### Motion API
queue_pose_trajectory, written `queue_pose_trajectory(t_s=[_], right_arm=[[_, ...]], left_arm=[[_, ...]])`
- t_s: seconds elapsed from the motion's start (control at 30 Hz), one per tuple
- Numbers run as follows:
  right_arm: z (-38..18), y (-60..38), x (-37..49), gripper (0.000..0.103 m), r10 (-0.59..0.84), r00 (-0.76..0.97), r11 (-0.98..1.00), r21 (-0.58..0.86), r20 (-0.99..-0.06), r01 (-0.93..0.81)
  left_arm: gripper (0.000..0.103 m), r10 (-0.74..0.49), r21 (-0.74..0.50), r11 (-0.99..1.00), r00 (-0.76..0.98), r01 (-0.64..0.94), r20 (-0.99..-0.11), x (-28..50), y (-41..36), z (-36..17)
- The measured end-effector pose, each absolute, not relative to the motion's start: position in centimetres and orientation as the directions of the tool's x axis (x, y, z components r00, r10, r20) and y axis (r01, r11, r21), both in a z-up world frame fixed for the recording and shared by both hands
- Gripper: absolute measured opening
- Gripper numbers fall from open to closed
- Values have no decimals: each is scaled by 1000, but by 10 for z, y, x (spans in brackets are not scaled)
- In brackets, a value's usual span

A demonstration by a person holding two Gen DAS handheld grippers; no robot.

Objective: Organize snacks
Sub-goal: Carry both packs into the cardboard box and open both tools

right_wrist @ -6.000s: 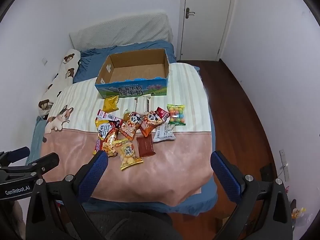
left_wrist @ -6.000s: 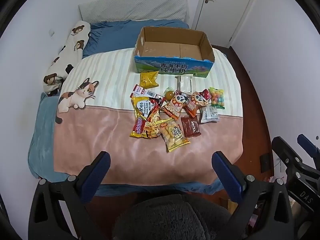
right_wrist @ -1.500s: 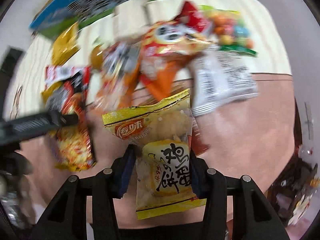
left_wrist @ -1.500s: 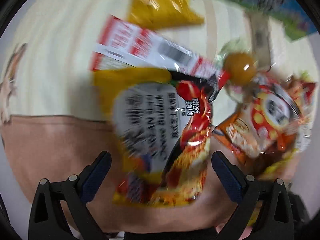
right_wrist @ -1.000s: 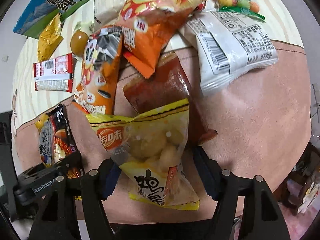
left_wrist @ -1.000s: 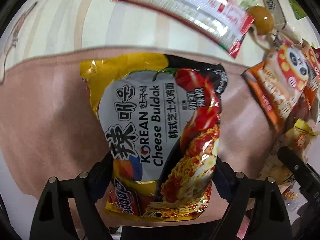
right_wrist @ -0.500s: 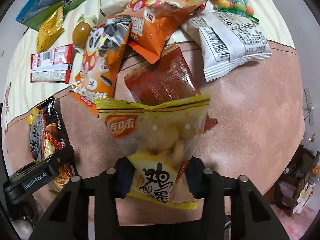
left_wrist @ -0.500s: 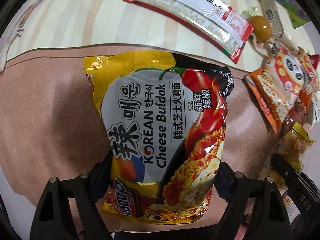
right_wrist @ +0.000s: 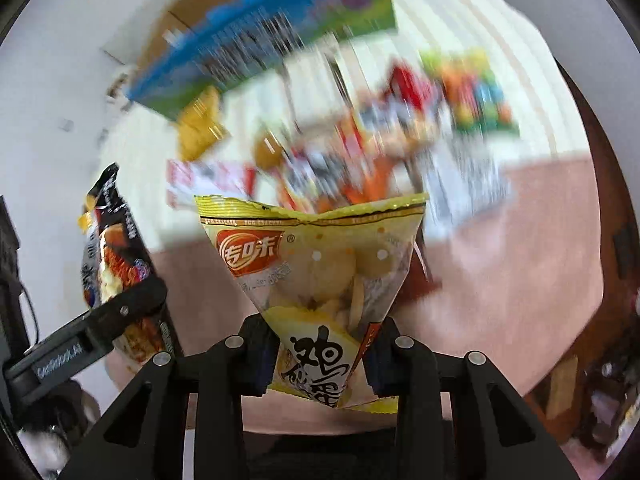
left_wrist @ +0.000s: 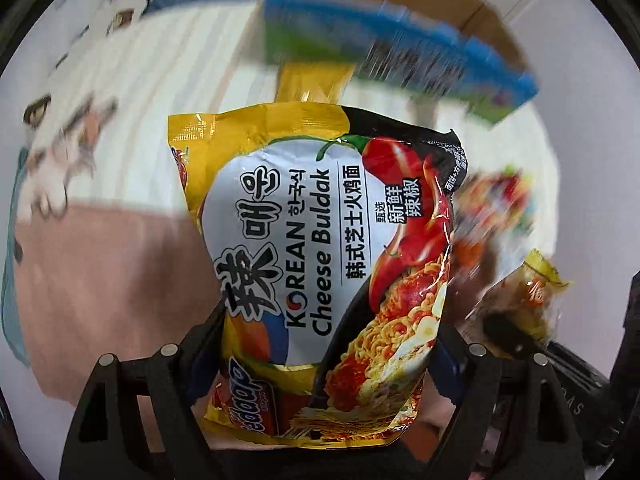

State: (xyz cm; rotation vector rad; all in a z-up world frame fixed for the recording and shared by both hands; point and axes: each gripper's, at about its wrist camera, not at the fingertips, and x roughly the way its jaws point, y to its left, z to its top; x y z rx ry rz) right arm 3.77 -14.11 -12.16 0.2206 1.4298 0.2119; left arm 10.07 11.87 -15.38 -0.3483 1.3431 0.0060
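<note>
Left gripper (left_wrist: 328,344) clamps noodle packet (left_wrist: 320,256); right gripper (right_wrist: 320,352) pinches yellow snack bag (right_wrist: 316,276) tight. Carry both level over cardboard box (left_wrist: 384,36), release inside.

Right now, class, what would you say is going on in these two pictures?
A person is sorting snacks on a bed with a handheld gripper in each hand. The left gripper is clamped on a Korean Cheese Buldak noodle packet, and the right gripper has just closed on a yellow egg-cracker bag. Both packets hang clear of the bedspread. The blue cardboard box lies ahead, and other snacks remain on the bed.
</note>
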Motion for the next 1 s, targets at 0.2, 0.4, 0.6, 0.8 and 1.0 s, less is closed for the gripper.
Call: queue_pose_trajectory(t_s=[0.2, 0.4, 0.6, 0.8, 1.0], right_arm=[[-56, -139, 137, 37, 383, 201, 924, 371, -902, -92], [-3, -134, 246, 37, 367, 287, 927, 323, -885, -190], [-36, -111, 358, 37, 334, 214, 935, 294, -918, -198], [-88, -105, 425, 37, 304, 89, 940, 284, -948, -191], [-133, -94, 454, 37, 281, 19, 946, 274, -960, -171]], left_arm=[[85, -187, -255, 950, 324, -180, -927, 170, 138, -85], [85, -154, -227, 960, 365, -166, -918, 288, 149, -57], [85, -141, -189, 968, 266, -163, -954, 392, 128, -119], [85, -195, -221, 953, 139, -206, -971, 459, 115, -177], [85, -207, -220, 953, 83, -207, -975, 481, 110, -196]])
